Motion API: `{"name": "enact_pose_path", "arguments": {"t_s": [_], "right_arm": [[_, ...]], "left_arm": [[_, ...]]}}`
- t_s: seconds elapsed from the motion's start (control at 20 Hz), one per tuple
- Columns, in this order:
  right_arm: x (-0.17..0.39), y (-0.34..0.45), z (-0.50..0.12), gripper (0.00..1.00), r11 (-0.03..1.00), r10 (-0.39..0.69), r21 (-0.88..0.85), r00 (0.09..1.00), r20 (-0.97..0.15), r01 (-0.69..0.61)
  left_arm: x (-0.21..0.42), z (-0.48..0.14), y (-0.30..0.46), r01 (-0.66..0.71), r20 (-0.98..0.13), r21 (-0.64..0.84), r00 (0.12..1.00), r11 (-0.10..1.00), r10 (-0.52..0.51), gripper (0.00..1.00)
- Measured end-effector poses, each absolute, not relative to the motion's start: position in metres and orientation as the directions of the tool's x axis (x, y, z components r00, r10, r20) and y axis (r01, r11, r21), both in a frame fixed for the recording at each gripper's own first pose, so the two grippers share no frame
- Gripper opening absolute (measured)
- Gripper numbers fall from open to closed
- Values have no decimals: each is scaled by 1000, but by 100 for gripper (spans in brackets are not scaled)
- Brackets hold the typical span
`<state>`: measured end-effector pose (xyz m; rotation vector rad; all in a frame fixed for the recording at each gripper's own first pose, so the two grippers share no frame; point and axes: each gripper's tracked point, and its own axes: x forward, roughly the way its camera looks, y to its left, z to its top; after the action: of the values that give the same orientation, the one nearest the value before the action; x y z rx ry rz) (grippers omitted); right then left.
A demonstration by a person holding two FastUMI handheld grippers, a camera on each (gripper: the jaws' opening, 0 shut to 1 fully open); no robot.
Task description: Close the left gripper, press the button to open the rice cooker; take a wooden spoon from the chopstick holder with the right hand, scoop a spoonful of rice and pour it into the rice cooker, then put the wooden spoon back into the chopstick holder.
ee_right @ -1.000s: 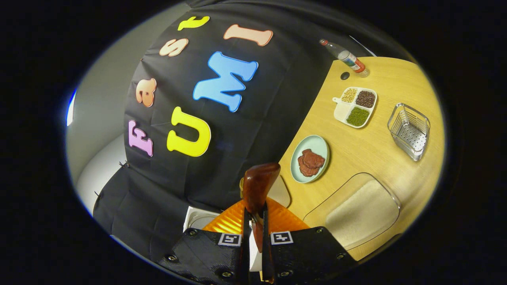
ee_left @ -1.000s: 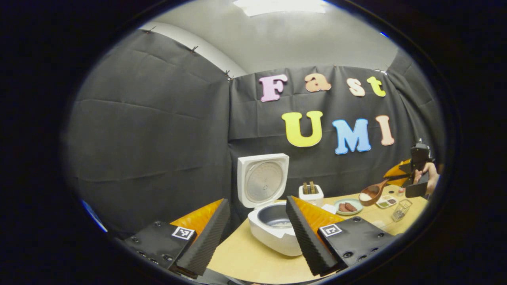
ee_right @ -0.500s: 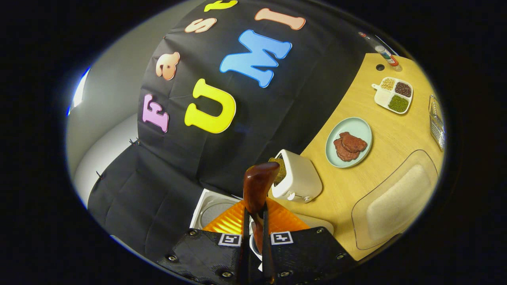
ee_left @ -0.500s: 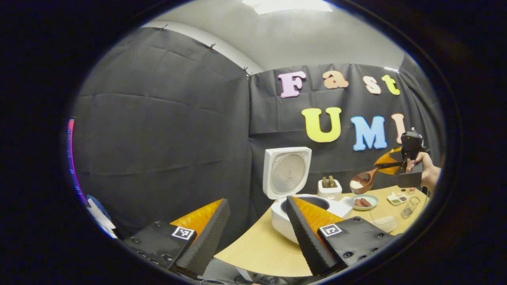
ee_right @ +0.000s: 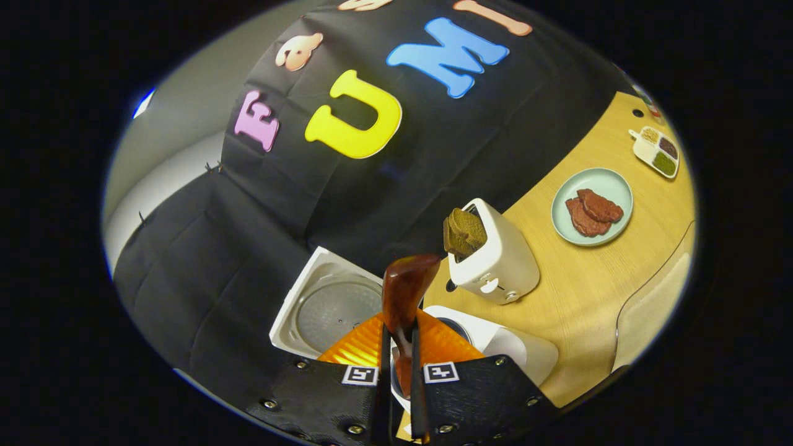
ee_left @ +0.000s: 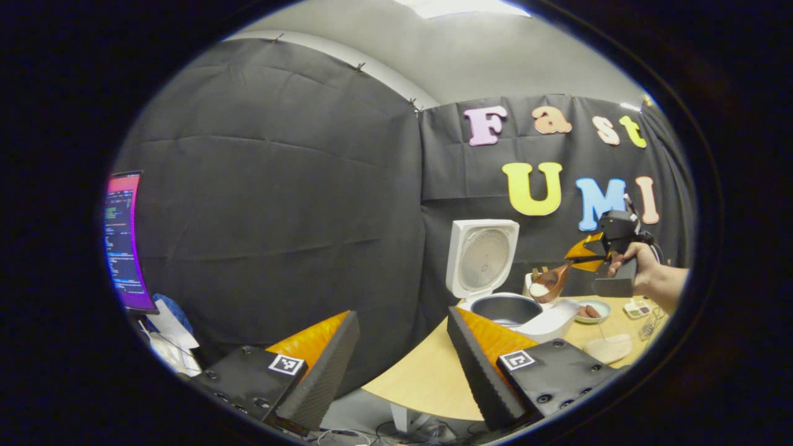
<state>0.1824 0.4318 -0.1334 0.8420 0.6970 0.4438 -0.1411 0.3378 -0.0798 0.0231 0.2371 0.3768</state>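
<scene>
the wooden spoon (ee_right: 403,291) is clamped by its handle between the two fingers of the right claw (ee_right: 396,371), which are drawn in tight on it, and in the left gripper view its bowl, with a small white heap of rice in it, is seen held just above the open pot of the rice cooker (ee_left: 505,308), whose lid stands upright at the back. the left claw (ee_left: 396,353) is seen wide apart with nothing between its fingers, held off well short of the cooker beyond the edge of the table (ee_left: 427,384). the spoon is judged stiff, light and rather smooth, so the handle is best taken well back from the bowl and squeezed firmly, since a polished handle could twist in the grip when tilted. the rice is loose and is likely to spill if the bowl is not kept level until it is over the pot. the toaster (ee_right: 492,254) stands just beside the cooker and should be cleared.
</scene>
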Motion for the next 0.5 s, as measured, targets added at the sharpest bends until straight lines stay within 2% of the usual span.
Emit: {"name": "enact_pose_path", "arguments": {"t_s": [0.05,0.1,0.15,0.25,0.3,0.5], "right_arm": [[183,441,-140,12,631,608,766,692,-390,-123],[183,452,-145,12,660,608,734,686,-400,-157],[183,463,-151,12,682,611,707,679,-407,-190],[183,480,-160,12,714,617,656,664,-423,-245],[167,481,-160,12,727,616,633,659,-431,-266],[166,493,-164,12,769,611,527,658,-440,-362]], "left_arm": [[-146,-81,342,-378,-229,68,895,923,384,99],[-151,-82,347,-395,-232,69,887,916,400,96],[-158,-84,352,-410,-237,70,879,910,414,100],[-170,-90,361,-442,-249,74,860,894,446,93],[-175,-91,363,-453,-255,74,853,889,456,99],[-185,-92,368,-476,-259,78,839,876,478,98]]}}
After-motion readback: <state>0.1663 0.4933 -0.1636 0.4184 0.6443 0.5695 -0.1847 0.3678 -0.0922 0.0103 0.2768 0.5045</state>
